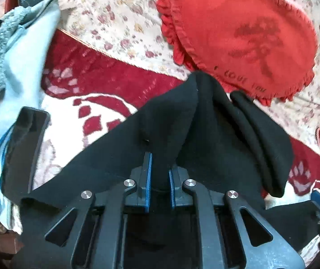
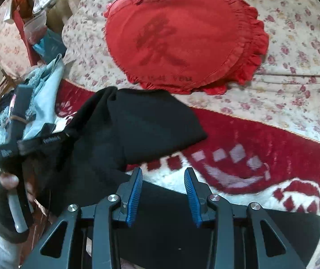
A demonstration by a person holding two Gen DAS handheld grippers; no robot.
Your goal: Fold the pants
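My left gripper (image 1: 160, 174) is clamped on a bunched ridge of the black pants (image 1: 204, 134), lifting it; cloth drapes off both sides onto the red patterned blanket (image 1: 106, 76). My right gripper (image 2: 163, 192) is spread, nothing between the pads, a flat part of the pants just under it. The bulk lies ahead and to my left, toward the red cushion (image 2: 182, 38). Right is the free hand for the next pinch.
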